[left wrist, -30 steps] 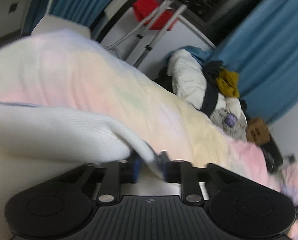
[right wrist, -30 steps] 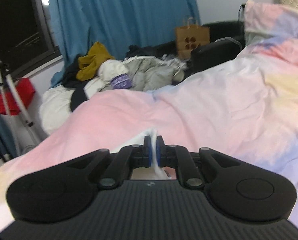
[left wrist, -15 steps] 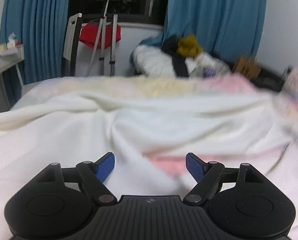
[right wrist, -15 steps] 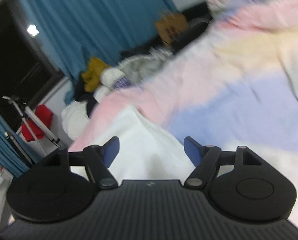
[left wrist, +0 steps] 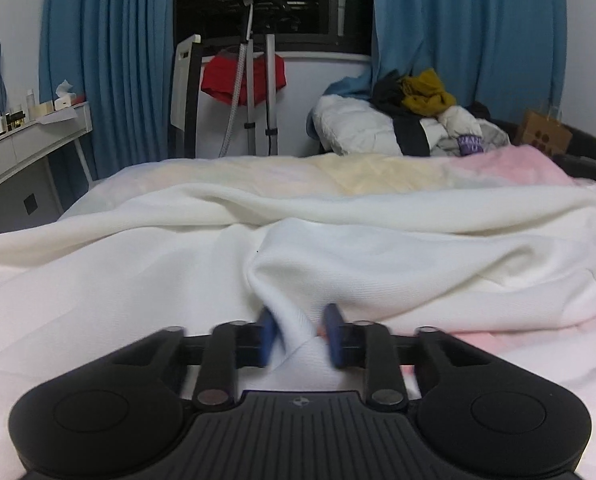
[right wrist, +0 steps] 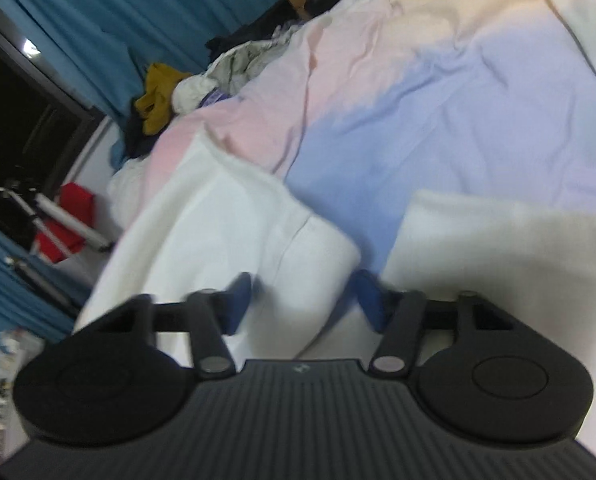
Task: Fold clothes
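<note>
A second ago both grippers pinch the white garment [left wrist: 378,264]; then they let go and open wide. Now the left gripper [left wrist: 300,334] is narrow around a raised fold low in the frame. The right gripper [right wrist: 304,300] is half open around another bump. The garment lies rumpled on the bed [right wrist: 478,120], so a new fold seems near.

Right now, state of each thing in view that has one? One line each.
left gripper: partly closed, a ridge of the white garment between its fingers.
right gripper: open, straddling a fold of the garment.
white garment: rumpled on the bed, not yet folded flat.
curtains: drawn apart.
</note>
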